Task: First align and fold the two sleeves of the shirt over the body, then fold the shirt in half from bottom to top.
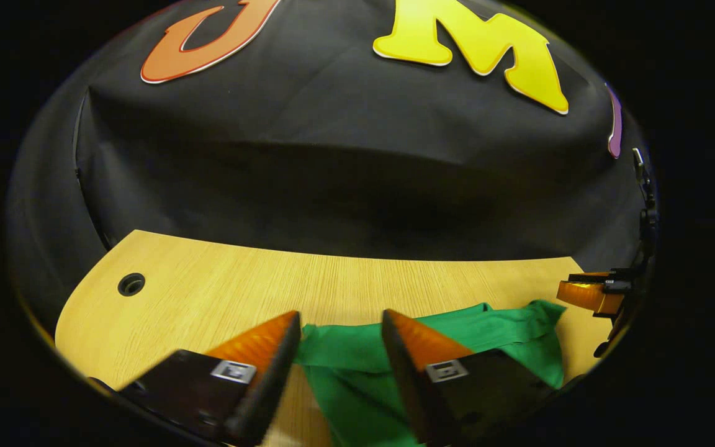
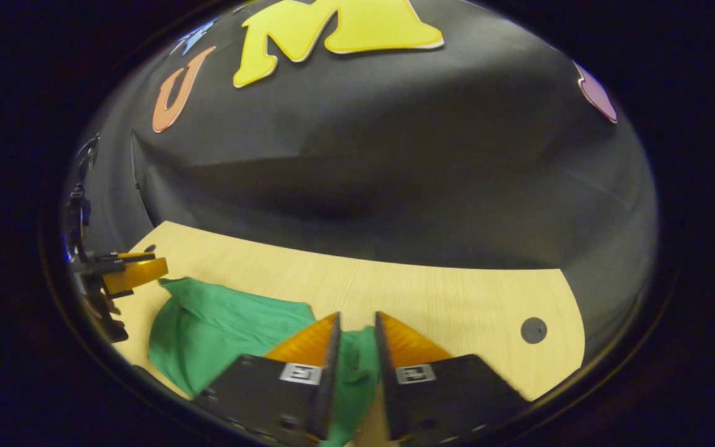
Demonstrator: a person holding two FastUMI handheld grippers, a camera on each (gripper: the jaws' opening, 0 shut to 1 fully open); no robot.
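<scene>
Clearly, the green shirt is lying bunched and wrinkled on the wooden bench, near its front edge, with bare wood stretching behind it to the booth's black wall. In the left gripper view, the left gripper is hovering over the shirt's near edge with its jaws standing wide apart, cloth showing in the gap between them but neither finger pressing on it. In the right gripper view, the right gripper is holding its jaws close together with a strip of green fabric running between them (whether both fingers are really pinching it, I cannot tell). Each gripper is also showing at the far side of the other's view.

Judging by the folds, the shirt is looking light, thin and entirely limp, so it is likely going to sag and drag rather than keep any shape, and a single-layer pinch could slip. Taking hold at a sleeve's cuff or seam, where the cloth is doubled, is probably going to give the firmest grip for laying the sleeve over the body.
</scene>
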